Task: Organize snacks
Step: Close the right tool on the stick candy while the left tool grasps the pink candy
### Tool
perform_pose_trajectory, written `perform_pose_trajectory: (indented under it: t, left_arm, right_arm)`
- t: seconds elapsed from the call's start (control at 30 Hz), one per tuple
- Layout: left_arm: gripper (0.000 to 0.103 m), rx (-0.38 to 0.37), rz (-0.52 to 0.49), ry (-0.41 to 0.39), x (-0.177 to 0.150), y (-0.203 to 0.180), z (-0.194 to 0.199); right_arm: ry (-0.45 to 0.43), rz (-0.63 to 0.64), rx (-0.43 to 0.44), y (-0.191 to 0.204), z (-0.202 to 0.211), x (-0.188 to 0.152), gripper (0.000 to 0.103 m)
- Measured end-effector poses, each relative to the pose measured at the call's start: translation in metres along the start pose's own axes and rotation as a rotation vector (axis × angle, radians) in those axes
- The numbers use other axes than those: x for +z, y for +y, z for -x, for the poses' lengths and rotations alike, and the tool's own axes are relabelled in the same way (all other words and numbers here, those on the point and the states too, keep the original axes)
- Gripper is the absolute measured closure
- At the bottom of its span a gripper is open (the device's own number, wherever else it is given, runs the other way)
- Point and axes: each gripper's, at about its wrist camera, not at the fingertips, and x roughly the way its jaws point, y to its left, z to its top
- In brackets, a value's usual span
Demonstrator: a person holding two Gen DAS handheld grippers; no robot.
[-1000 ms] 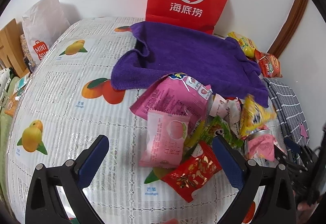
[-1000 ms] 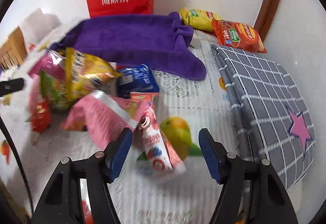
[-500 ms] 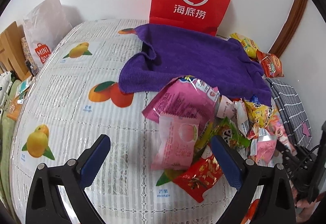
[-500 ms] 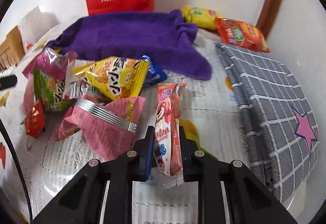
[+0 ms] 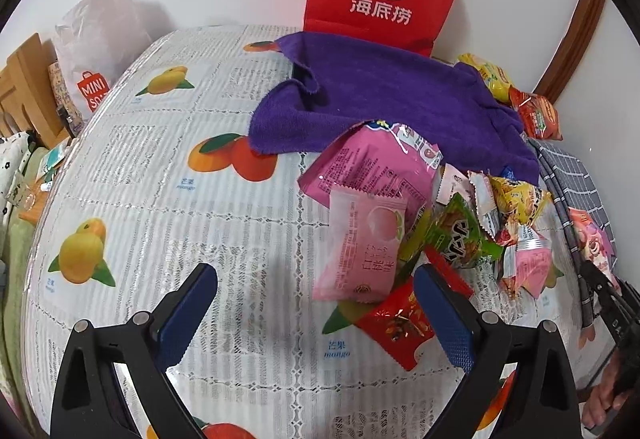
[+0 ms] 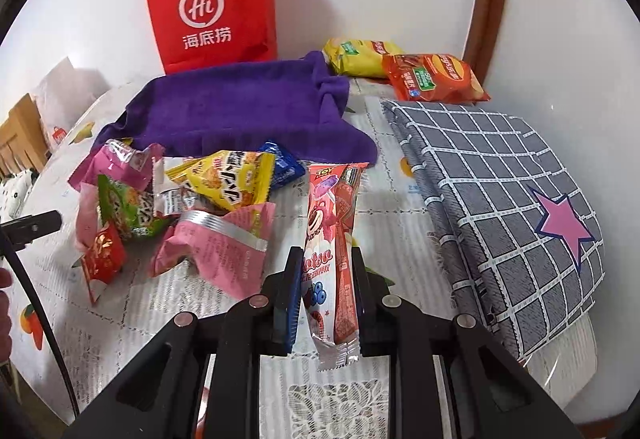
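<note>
My right gripper (image 6: 327,271) is shut on a long pink Lotso snack stick (image 6: 330,239), held just above the table; that stick (image 5: 592,239) also shows at the right edge of the left wrist view. To its left lies a pile of snacks: a yellow packet (image 6: 230,183), a pink pouch (image 6: 224,243), a green packet (image 6: 128,211) and a small red packet (image 6: 102,251). My left gripper (image 5: 316,303) hangs open over the tablecloth, with a pale pink peach packet (image 5: 362,243) and a red packet (image 5: 400,323) just ahead of its right finger.
A purple towel (image 6: 240,111) lies behind the pile, with a red paper bag (image 6: 212,3) against the wall. A yellow chip bag (image 6: 360,57) and an orange one (image 6: 434,77) sit at the back right. A grey checked cloth (image 6: 508,191) covers the right side. A white Miniso bag (image 5: 96,51) stands far left.
My right gripper closed on the Lotso stick and lifted it off the table, tilting it upright. The left gripper stayed open and hardly moved.
</note>
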Motion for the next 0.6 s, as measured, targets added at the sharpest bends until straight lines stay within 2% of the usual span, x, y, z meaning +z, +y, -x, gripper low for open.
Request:
perform_pose_trajectory:
  t: [0.27, 0.47, 0.6]
  left_arm:
    - [0.009, -0.021, -0.012, 0.043, 0.005, -0.01, -0.029]
    - [0.022, -0.023, -0.028, 0.07, 0.005, -0.017, -0.05]
    - [0.024, -0.025, -0.027, 0.055, 0.004, -0.018, -0.054]
  right_arm:
    - [0.01, 0.023, 0.005, 0.009, -0.002, 0.002, 0.082]
    - [0.014, 0.02, 0.015, 0.012, -0.007, 0.004, 0.081]
    - [0.025, 0.013, 0.013, 0.015, -0.01, 0.003, 0.081]
